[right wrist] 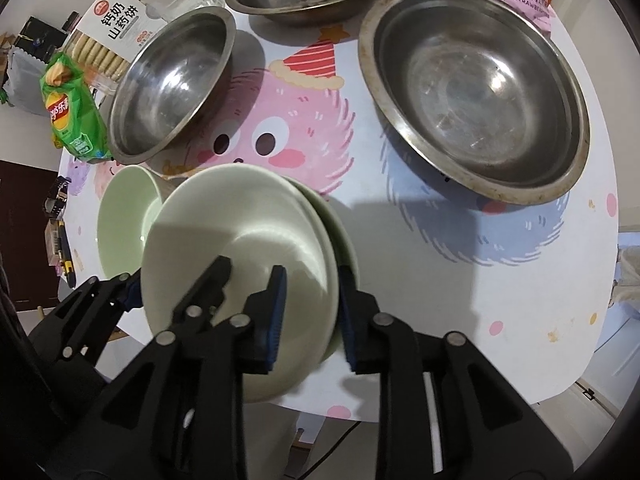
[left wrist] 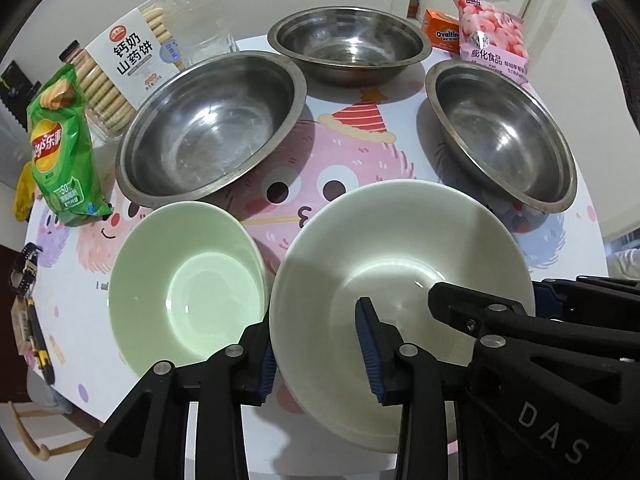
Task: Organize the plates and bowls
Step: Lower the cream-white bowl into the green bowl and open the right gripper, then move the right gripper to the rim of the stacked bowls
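Note:
A pale green bowl (left wrist: 400, 248) sits nested in a second one (right wrist: 340, 232) at the table's near edge. My left gripper (left wrist: 313, 312) straddles its left rim, one pad outside and one inside, with the jaws apart and not pressing. My right gripper (right wrist: 312, 276) straddles the right rim of the stack the same way, with a gap beside the inner pad. A smaller green bowl (left wrist: 188, 280) stands just left of the stack. Three steel bowls stand behind: left (left wrist: 212, 128), back (left wrist: 348, 44) and right (left wrist: 500, 128).
The round table (left wrist: 352, 140) has a cartoon-print cover. A green chips bag (left wrist: 64, 148) and a biscuit box (left wrist: 124, 64) stand at the left. A pink snack bag (left wrist: 492, 36) and an orange Ovaltine box (left wrist: 440, 28) stand at the back right. A watch (left wrist: 24, 272) lies at the left edge.

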A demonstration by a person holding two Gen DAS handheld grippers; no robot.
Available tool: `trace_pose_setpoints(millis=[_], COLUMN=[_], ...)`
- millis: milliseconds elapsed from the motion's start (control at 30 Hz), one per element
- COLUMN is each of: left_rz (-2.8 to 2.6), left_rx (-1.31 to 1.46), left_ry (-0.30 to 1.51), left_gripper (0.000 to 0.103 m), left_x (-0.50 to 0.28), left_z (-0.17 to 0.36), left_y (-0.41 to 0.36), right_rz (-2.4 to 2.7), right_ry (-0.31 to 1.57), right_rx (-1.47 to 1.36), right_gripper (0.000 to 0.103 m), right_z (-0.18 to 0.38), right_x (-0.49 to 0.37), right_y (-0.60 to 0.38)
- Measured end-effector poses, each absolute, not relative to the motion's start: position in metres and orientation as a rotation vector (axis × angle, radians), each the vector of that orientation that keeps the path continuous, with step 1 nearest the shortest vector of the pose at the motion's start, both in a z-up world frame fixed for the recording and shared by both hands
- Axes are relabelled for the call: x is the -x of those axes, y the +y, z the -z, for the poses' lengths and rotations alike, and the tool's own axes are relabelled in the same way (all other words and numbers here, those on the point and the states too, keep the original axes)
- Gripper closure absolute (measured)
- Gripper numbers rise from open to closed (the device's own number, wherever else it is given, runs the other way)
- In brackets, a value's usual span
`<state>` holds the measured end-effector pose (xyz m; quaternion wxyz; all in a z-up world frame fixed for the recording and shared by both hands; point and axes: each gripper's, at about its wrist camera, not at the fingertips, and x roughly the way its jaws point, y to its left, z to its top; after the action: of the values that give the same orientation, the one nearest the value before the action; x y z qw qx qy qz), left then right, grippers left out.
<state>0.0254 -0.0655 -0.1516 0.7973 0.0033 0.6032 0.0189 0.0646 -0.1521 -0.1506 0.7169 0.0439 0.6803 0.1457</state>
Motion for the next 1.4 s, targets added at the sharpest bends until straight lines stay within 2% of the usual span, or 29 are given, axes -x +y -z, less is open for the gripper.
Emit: trace_pose_setpoints(millis=[467, 633, 700, 733, 967, 1033, 1167, 1267, 1400], left_rz=[-0.003, -0.011, -0.009, -0.01, 0.011, 0.011, -0.007, -0.024, -0.03], left_rx=[0.078, 0.053, 0.064, 0.066, 0.097, 0.094, 0.071, 0.068, 0.065], left_ry=[1.276, 1.234, 1.223, 1.222, 1.205, 1.2, 1.185, 1.174, 1.167], left_gripper=[0.059, 0.051, 0.049, 0.049, 0.047, 0.039, 0.037, 0.031, 0.025], left_x=[-0.021, -0.019, -0.02, -0.02, -0.015, -0.013, -0.009, -0.006, -0.001], left_z=[0.14, 0.129, 0.126, 0.125, 0.113, 0.107, 0.092, 0.085, 0.081], left_y=[-0.056, -0.058, -0.057, -0.057, -0.057, -0.056, -0.054, -0.051, -0.049], right_rz=[-0.322, -0.325, -0.293, -0.286, -0.263, -0.263, -0.259, -0.249, -0.239], right_ry=[1.515, 1.492, 1.473, 1.463, 1.452, 1.446, 1.429, 1.417, 1.398], right_rx=[-0.227, -0.268, -0.247, -0.248, -0.295, -0.308, -0.34, -0.36, -0.371], right_gripper=[0.073, 0.065, 0.047, 0.044, 0.042, 0.042, 0.04, 0.035, 0.034], right_z=[0.143, 0.136, 0.132, 0.13, 0.123, 0.118, 0.109, 0.103, 0.097], right_x=[-0.062, -0.06, -0.06, -0.06, -0.057, -0.053, -0.047, -0.043, -0.041], right_y=[-0.17, -0.175, -0.177, -0.179, -0.195, -0.198, -0.203, -0.205, -0.206])
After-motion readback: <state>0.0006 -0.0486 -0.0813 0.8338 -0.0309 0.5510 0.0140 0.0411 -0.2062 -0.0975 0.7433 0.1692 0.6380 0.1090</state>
